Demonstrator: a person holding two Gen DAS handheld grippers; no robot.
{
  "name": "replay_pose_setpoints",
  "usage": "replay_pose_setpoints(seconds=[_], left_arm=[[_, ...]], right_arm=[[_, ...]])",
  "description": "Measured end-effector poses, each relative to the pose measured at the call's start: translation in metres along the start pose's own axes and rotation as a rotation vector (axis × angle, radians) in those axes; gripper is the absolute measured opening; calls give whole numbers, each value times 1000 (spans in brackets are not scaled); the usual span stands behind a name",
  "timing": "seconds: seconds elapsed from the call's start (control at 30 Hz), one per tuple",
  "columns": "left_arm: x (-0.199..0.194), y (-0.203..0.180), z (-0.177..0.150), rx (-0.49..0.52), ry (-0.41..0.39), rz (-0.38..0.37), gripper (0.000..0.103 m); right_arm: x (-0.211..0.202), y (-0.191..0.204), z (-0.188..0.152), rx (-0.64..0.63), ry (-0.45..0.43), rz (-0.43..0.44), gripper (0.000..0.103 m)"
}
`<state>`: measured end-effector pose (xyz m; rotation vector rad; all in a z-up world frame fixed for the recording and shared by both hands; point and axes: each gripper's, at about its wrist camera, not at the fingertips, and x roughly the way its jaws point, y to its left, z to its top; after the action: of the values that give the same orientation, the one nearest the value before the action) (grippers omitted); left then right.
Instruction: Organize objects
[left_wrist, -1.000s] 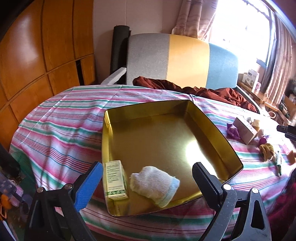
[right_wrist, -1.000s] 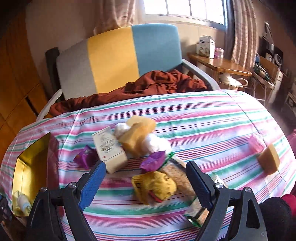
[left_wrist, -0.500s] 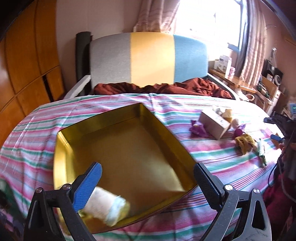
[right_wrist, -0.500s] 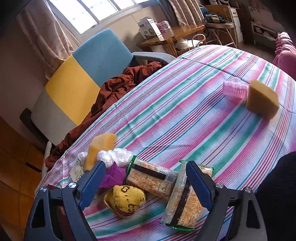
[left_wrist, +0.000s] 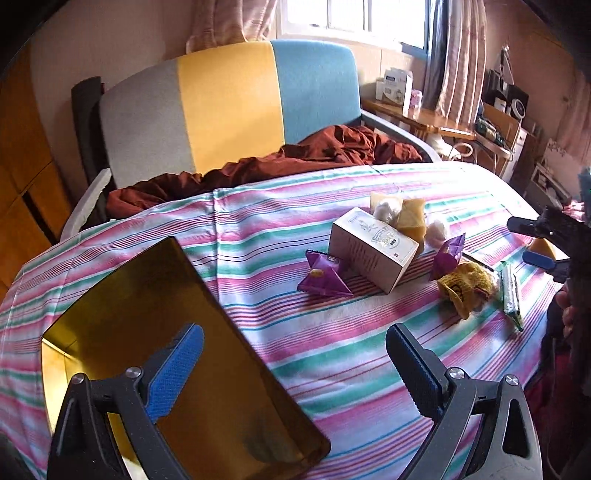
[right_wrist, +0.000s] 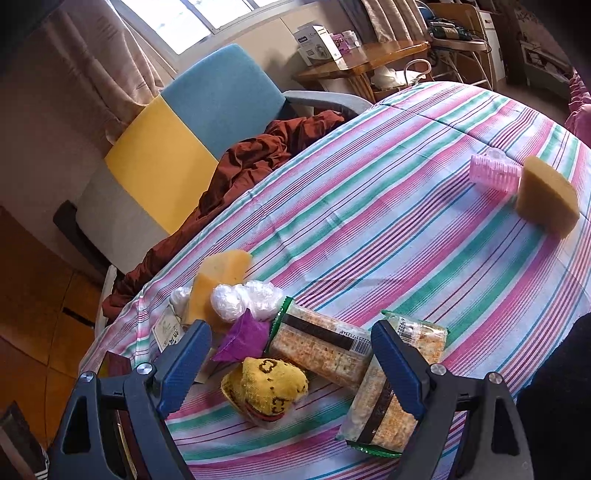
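The right tool (right_wrist: 290, 363) hangs wide open over a yellow patterned sock (right_wrist: 266, 387) beside two cracker packs (right_wrist: 325, 343).

Glossy gold metal tray (left_wrist: 147, 295); matt striped cloth table cover (left_wrist: 332, 332); knitted yellow sock (right_wrist: 266, 384); crinkled clear plastic cracker packets (right_wrist: 325, 347).

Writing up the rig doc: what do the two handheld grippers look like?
Both match: the left gripper and right gripper have dark grey angular frames with triangular cut-outs and silver screw heads. The fingers carry blue ribbed pads with saw-toothed edges. No cables or markings visible.
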<state>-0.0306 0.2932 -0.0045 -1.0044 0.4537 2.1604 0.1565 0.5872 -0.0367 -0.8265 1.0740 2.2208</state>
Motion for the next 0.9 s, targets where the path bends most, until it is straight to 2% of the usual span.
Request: replay_pose_setpoints(seconds=[0.13,0.2,0.27,0.63,0.8,0.83,0.87,0.9], left_arm=[[25,-4,13,0,49,-9,87],[38,-8,20,18,69,6,86],[52,-12,27,35,92,10,78],[120,-30,49,77,199,19,77],[146,-34,53,87,259,27,63],[151,-34,52,87,274,27,54],[156,-33,51,78,292,17,39],[157,-32,50,59,295,4,38]], right_arm=[[1,0,0,-2,6,13,90],[2,1,0,-1,11,17,90],[3,1,0,-2,15,21,90],[7,3,0,-10,33,33,90],[8,4,0,-15,40,29,90],[9,4,0,-14,39,27,90],[9,4,0,-14,38,24,90],[9,3,0,-15,37,20,90]])
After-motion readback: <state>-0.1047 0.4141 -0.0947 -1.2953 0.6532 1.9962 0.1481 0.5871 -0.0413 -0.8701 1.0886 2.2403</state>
